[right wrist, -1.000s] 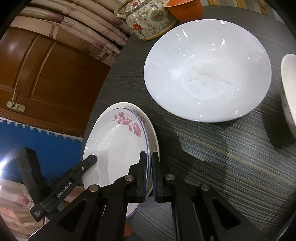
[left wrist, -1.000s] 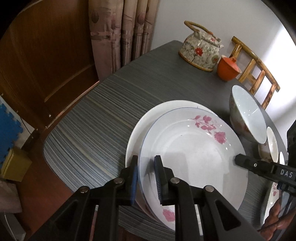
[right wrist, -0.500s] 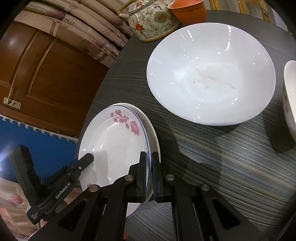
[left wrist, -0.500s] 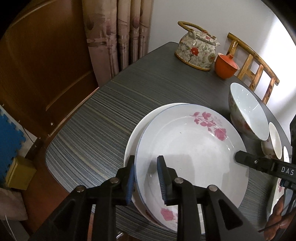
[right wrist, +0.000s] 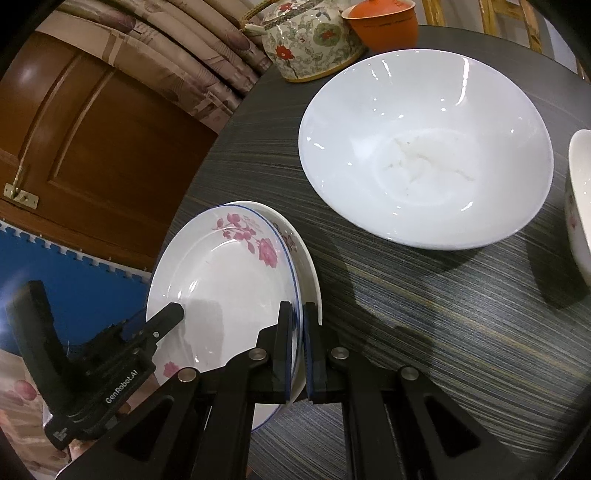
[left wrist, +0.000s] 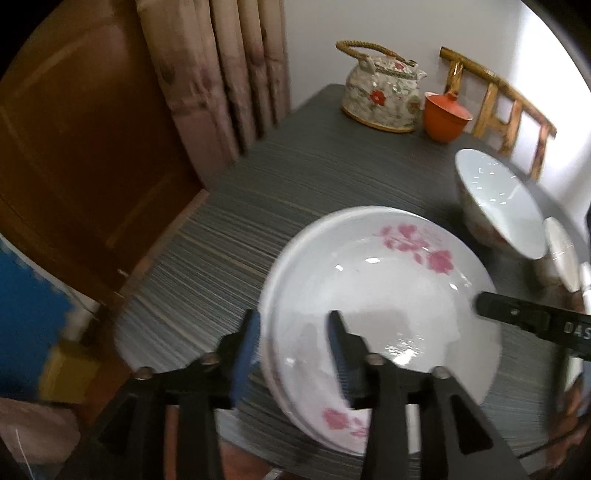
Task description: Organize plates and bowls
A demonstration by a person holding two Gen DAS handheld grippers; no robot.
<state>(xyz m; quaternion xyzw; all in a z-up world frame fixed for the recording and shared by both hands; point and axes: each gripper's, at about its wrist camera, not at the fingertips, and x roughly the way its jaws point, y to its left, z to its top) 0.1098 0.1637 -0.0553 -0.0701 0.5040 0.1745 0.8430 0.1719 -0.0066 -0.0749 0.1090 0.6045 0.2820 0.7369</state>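
A white plate with pink flowers and a blue rim line (left wrist: 384, 295) (right wrist: 229, 280) lies on a second white plate (right wrist: 308, 269) near the table's corner. My left gripper (left wrist: 293, 332) is open, its fingers astride the near rim of the plates. My right gripper (right wrist: 300, 339) is shut on the flowered plate's right rim; its finger also shows at the right of the left wrist view (left wrist: 517, 317). A large white bowl (right wrist: 424, 147) (left wrist: 498, 203) stands beyond the plates.
A dark striped table (right wrist: 443, 314) holds a flowered teapot (left wrist: 380, 96) (right wrist: 310, 40), an orange lidded cup (left wrist: 445, 114) (right wrist: 380, 22) and a smaller bowl (right wrist: 580, 199) at the right. A wooden chair back (left wrist: 498, 107), curtains (left wrist: 221, 74) and a wooden door (right wrist: 74, 140) surround it.
My left gripper has opened and let go of the plate rim. The flowered plate has slid further over the lower plate. My right gripper stays shut on the rim.
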